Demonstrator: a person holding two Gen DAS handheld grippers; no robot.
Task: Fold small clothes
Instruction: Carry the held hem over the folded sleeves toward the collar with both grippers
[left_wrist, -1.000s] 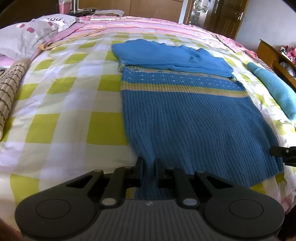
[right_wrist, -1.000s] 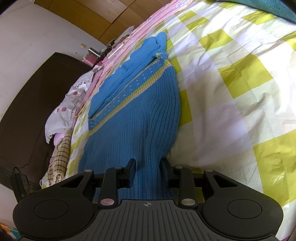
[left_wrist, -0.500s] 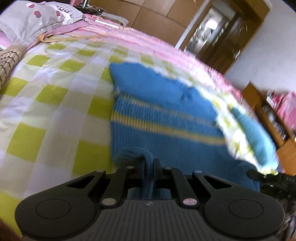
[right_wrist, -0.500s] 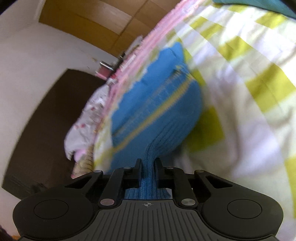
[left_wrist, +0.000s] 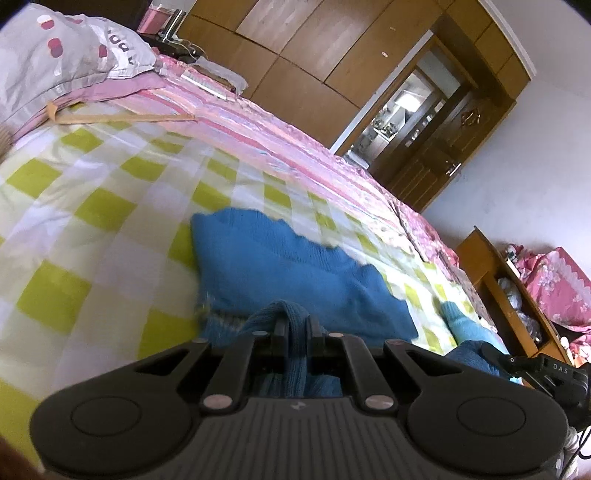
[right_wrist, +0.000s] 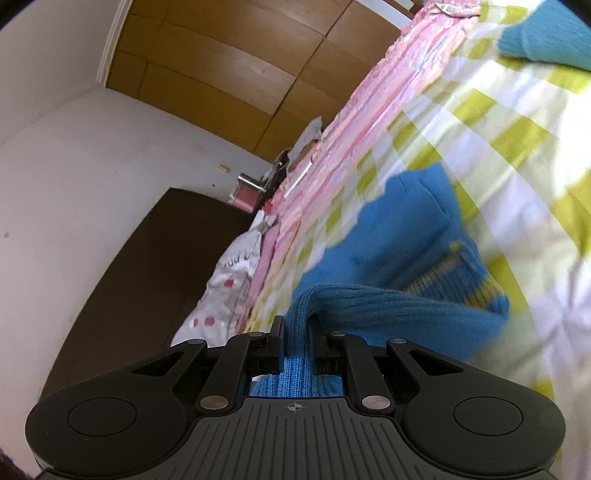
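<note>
A blue knitted sweater with a yellow stripe lies on the checked bedsheet. My left gripper is shut on its bottom hem and holds it lifted above the upper part of the sweater. My right gripper is shut on the other hem corner of the sweater, also lifted. The lower half of the sweater hangs folded under the grippers and is mostly hidden. The right gripper's tip shows at the right edge of the left wrist view.
A pillow lies at the bed's head on the left. A rolled teal garment lies right of the sweater; it also shows in the right wrist view. A wooden cabinet stands beside the bed. Wardrobe doors stand behind.
The right gripper closed on the hem. Both grippers lifted the hem and carried it forward over the sweater toward its top; the lower half is now doubled over.
</note>
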